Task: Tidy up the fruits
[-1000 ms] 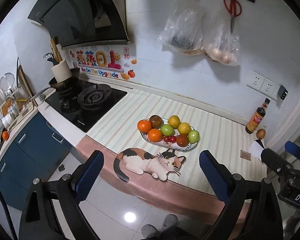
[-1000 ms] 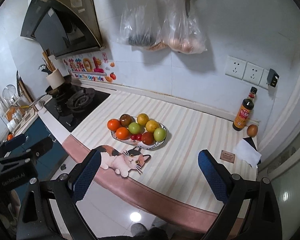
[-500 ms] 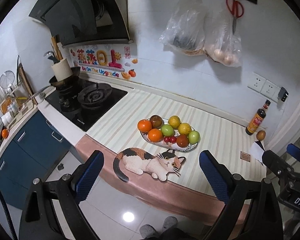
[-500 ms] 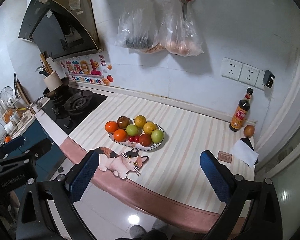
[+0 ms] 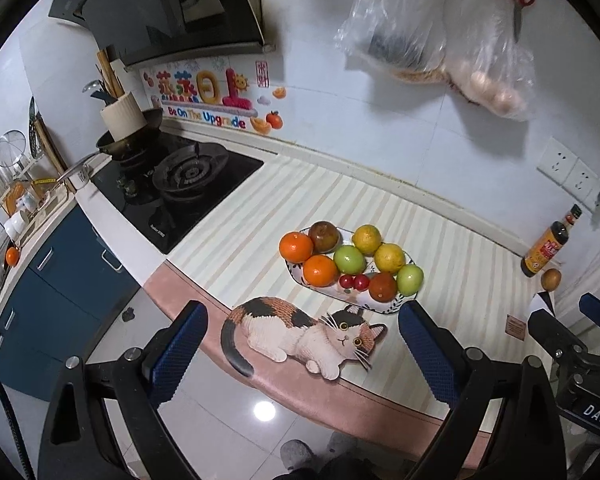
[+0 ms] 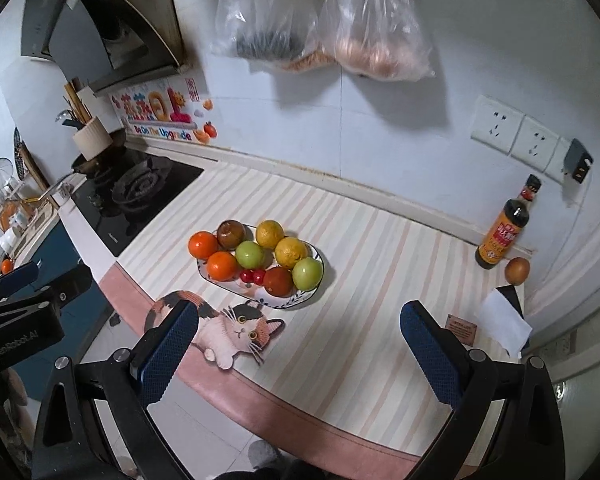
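The striped countertop [image 6: 360,280] is carrying everything, and the oval patterned plate [image 6: 296,300] is sitting near its front edge, just behind the cat-shaped mat [image 6: 236,328]. The fruit is lying heaped on that plate: two oranges [image 6: 203,245] on the left, a brownish round fruit [image 6: 231,234] at the back, two yellow citrus [image 6: 291,251], two green apples [image 6: 308,273], a red tomato [image 6: 278,281] and a pair of cherry tomatoes [image 6: 252,276] in the middle.

The left gripper [image 5: 300,344] is hanging off the counter's front edge with its blue pads spread wide and nothing between them; the right gripper [image 6: 300,344] is likewise gaping wide and carrying nothing, aimed at the bare stripes right of the plate.

The likely trouble, as I judge it: the fruits are touching one another in a pile, so lifting one may be setting its neighbours rolling, and the plate is lying close enough to the front edge that a loose fruit could be heading for the floor. Smooth round skins may also be slipping from the pads, and the tomatoes could be bruising under a hard squeeze. The soy sauce bottle [image 6: 504,228] and the small brown round thing [image 6: 517,270] beside it are standing well clear.

Readable writing: the wall sticker [image 5: 206,98] is saying "Be On The Upgrade" under large Chinese characters; one gripper body is showing "GenRobot.AI", the other "DAS". The bottle label is too small to read.
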Demonstrator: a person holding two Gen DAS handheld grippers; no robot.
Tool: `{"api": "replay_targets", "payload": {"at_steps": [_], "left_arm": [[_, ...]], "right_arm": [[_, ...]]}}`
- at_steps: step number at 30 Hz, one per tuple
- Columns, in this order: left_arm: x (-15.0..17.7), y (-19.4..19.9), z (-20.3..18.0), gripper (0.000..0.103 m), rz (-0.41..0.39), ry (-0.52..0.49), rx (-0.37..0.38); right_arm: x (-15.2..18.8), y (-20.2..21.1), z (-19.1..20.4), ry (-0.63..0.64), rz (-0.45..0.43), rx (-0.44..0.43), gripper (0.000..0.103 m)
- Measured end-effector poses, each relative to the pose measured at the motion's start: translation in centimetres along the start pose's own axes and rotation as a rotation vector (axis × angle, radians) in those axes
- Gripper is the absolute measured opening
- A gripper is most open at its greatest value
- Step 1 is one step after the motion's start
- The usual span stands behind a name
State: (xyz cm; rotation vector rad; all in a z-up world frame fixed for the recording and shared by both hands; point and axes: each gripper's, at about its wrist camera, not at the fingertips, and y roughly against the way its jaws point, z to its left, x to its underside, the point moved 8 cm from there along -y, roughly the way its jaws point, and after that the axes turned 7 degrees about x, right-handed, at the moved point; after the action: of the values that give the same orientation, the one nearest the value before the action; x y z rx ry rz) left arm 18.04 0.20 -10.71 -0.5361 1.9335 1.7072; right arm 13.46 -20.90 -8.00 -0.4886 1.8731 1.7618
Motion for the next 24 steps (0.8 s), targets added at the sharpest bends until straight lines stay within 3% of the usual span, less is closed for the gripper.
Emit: {"api": "replay_targets", "payload": {"at_steps": [10,22,24], "left_arm": [[-0.3,-3.9,0.3,0.098,0.07,0.005,-0.024],[-0.2,-5.1,0.4,0.098,0.102,-0.002,-0.012],[-0.1,-5.4,0.5,0.103,0.105,-0.007,-0.016]], "right_arm": [[-0.6,-5.0,0.1,0.015,0.066,0.012,0.103],[-0.4,-6.2,0.6,0.006,0.087,0.024,0.103],[-0.4,-6.1,0.6,0.008,0.085,0.029,0.103]]}}
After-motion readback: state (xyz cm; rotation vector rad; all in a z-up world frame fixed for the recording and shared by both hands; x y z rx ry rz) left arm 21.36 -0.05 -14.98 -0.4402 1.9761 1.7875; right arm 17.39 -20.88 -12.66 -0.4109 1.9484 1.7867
